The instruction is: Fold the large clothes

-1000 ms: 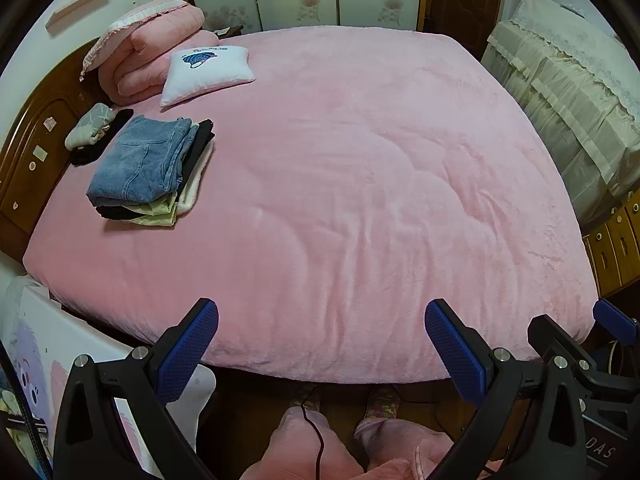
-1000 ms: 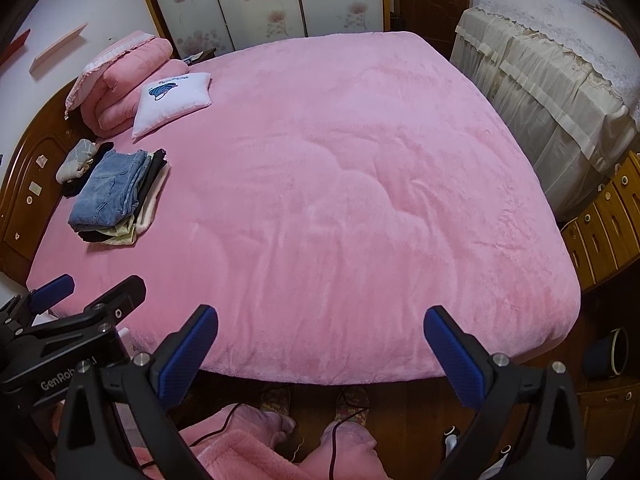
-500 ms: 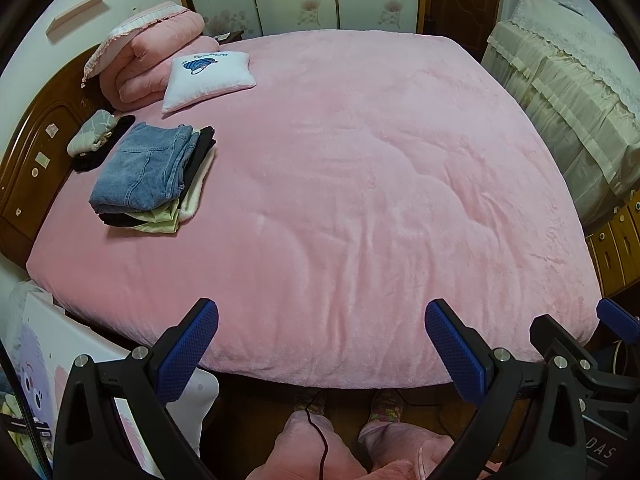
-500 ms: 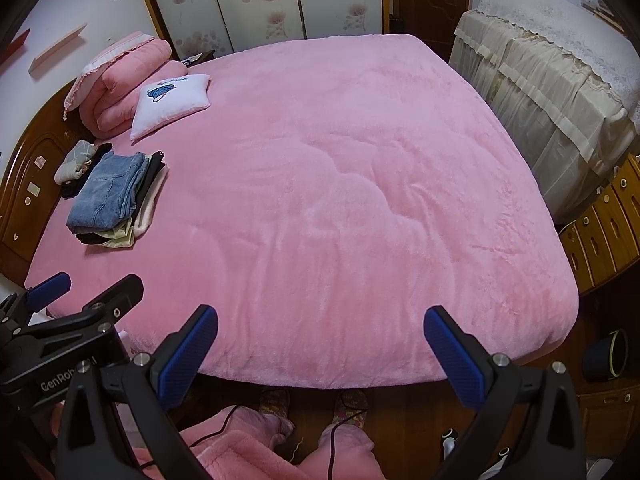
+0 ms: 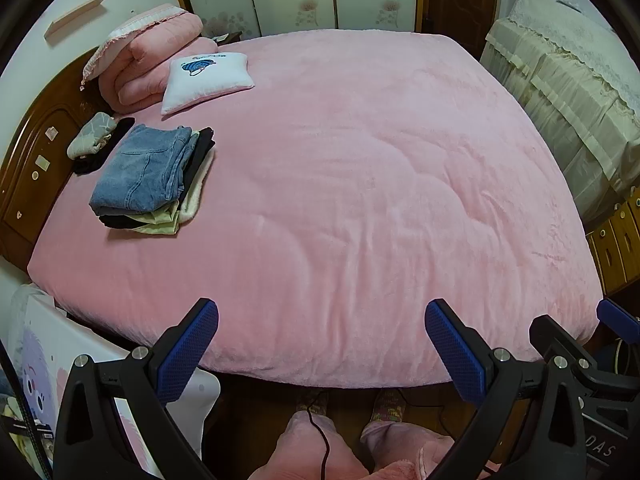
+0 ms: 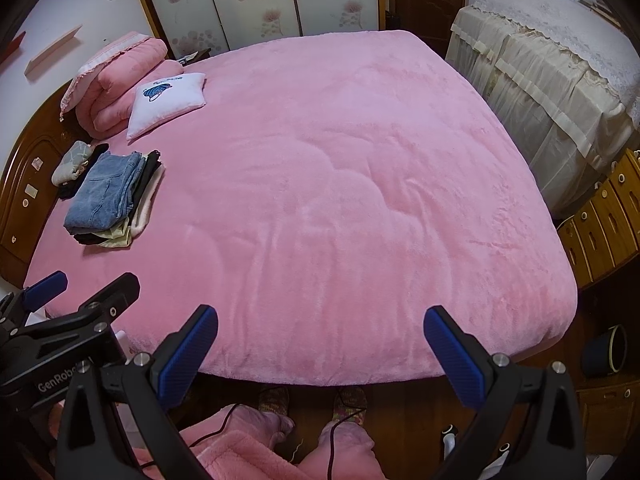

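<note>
Folded jeans topping a clothes stack are lying lengthwise toward the headboard; pink bedspread is stretching wide beside them; left gripper and right gripper are hovering with fingers spread wide, empty.

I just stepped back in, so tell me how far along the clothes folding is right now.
Looks done: a folded stack with jeans on top sits on the pink bed near the headboard. In hand: nothing; the left gripper and right gripper are both open and empty above the bed's near edge. Left: no unfolded garment is visible, so any remaining clothes are out of view.
</note>
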